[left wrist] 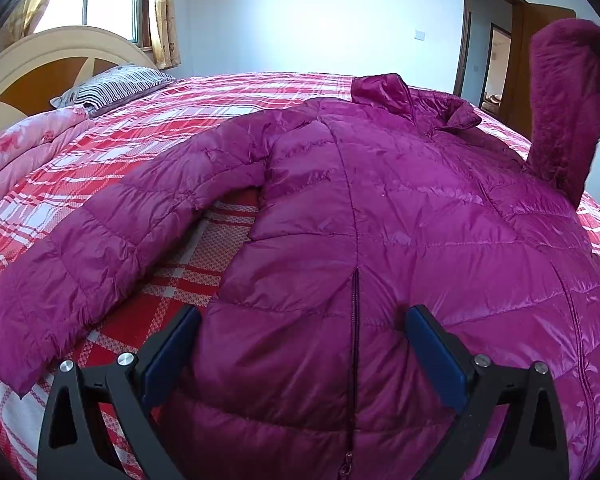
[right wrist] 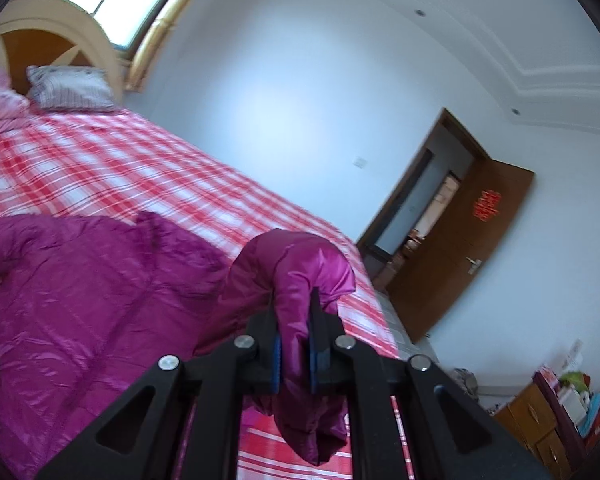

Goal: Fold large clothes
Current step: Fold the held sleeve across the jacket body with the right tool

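Note:
A magenta quilted down jacket [left wrist: 380, 208] lies front up and zipped on the red plaid bed [left wrist: 172, 280]. Its left sleeve [left wrist: 100, 240] lies spread out toward the left. Its right sleeve [left wrist: 568, 112] is lifted in the air at the right. My left gripper [left wrist: 302, 316] is open above the jacket's lower front, its jaws either side of the zipper. My right gripper [right wrist: 294, 320] is shut on the right sleeve [right wrist: 300, 276] and holds it up above the bed [right wrist: 140, 168]; the cuff hangs below the jaws. The jacket's body [right wrist: 80, 280] lies to the left.
A striped pillow [left wrist: 112, 86] and a pink folded quilt [left wrist: 24, 152] lie by the headboard [left wrist: 40, 60]. A window is behind it. An open wooden door [right wrist: 468, 248] is past the bed's far side. A cluttered wooden cabinet [right wrist: 548, 420] stands at the right.

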Demonstrator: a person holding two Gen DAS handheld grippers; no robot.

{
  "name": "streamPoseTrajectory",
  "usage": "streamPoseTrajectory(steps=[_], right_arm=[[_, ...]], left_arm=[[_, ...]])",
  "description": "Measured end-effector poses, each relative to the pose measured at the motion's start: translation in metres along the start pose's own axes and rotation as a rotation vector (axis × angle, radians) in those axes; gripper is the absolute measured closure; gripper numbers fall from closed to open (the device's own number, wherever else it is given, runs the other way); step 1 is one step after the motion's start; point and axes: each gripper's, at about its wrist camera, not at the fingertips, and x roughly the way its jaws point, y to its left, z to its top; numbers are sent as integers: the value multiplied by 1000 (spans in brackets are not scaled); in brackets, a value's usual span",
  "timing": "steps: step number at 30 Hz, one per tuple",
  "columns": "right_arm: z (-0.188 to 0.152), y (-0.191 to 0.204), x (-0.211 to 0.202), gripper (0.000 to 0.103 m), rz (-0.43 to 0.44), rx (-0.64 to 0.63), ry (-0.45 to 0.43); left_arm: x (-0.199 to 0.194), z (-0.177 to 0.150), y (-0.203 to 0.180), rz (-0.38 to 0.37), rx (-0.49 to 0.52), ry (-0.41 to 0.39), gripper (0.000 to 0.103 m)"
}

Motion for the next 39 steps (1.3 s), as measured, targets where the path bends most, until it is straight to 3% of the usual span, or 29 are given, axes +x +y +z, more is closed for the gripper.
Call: streamPoseTrajectory(steps=[5, 17, 20, 23, 24, 31, 35, 37, 38, 39], right_arm=[[1, 41, 11, 92, 64, -33, 4], [-25, 137, 53, 90, 271, -49, 129], [-28, 145, 59, 80, 352, -10, 150], [-25, 146, 51, 54, 491, 48, 155], [-23, 147, 47, 51, 518, 60, 147], [-4, 92, -12, 24, 712, 209, -13], [-5, 51, -12, 22, 721, 345, -73], [-9, 33, 1, 24, 628, 378, -62], [-12, 26, 15, 28, 541, 375, -31], [-18, 18, 33, 39, 462, 385, 8]], left_arm=[[-1, -2, 0, -1, -1, -8, 1], [-4, -5, -2, 8, 4, -24, 1], [-4, -4, -3, 8, 5, -18, 1], [-4, -1, 0, -9, -5, 2, 1], [-5, 0, 2, -12, -4, 12, 1], [-21, 13, 18, 45, 7, 14, 1], [-45, 41, 21, 64, 10, -60, 1], [-56, 61, 13, 40, 13, -110, 1], [-59, 73, 4, 16, 24, -133, 1], [-59, 84, -6, -6, 39, -146, 1]])
